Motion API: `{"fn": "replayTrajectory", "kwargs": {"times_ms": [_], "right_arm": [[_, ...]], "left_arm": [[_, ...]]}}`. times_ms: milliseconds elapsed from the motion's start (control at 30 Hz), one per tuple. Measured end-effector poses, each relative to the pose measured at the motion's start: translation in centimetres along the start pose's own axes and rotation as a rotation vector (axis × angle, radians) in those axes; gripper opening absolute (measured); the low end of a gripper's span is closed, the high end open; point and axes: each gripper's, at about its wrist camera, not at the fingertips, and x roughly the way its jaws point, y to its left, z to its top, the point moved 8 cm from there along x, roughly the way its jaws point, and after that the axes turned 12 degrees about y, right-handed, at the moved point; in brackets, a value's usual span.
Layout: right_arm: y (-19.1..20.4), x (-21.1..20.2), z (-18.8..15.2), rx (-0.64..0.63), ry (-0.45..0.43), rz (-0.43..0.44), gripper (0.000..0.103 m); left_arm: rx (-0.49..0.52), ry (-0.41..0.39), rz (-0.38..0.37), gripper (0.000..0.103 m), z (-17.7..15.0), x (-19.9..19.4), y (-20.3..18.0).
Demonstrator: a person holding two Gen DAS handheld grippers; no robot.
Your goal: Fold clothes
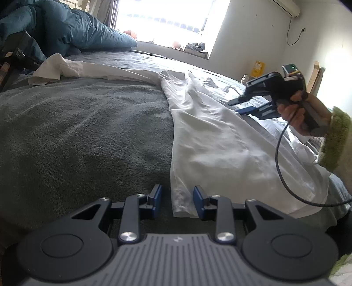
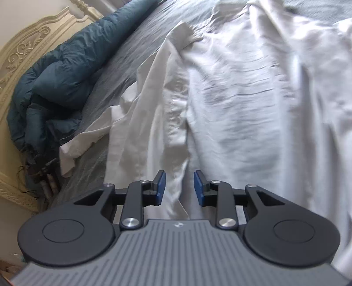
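Note:
A white shirt [image 1: 209, 136] lies spread over the grey bed cover [image 1: 88, 132], one sleeve [image 1: 72, 69] stretched away to the far left. My left gripper [image 1: 177, 199] is low at the shirt's near hem corner. The corner lies between its blue pads [image 1: 157, 199], which stand apart without pinching it. My right gripper [image 1: 238, 105], held by a hand [image 1: 292, 112] in a green sleeve, hovers over the shirt's right side with its jaws apart and empty. In the right wrist view that gripper [image 2: 179, 184] is open above the wrinkled shirt [image 2: 242, 99].
A dark teal duvet [image 1: 66, 28] [image 2: 55, 83] is bunched at the head of the bed against a carved cream headboard [image 2: 22, 55]. A black cable [image 1: 279, 158] hangs from the right gripper across the shirt. A bright window [image 1: 167, 19] is behind the bed.

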Motion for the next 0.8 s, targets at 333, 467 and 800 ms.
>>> {"fn": "replayTrajectory", "kwargs": {"times_ms": [333, 467, 800], "right_arm": [[0.3, 0.3, -0.1, 0.0, -0.049, 0.051, 0.0], [-0.7, -1.8, -0.5, 0.01, -0.139, 0.021, 0.0], [-3.3, -1.6, -0.4, 0.025, -0.158, -0.13, 0.003]], "left_arm": [[0.007, 0.008, 0.015, 0.033, 0.0, 0.1, -0.1], [0.007, 0.012, 0.015, 0.033, 0.0, 0.1, -0.1], [0.0, 0.026, 0.002, 0.033, 0.4, 0.3, 0.5]]}}
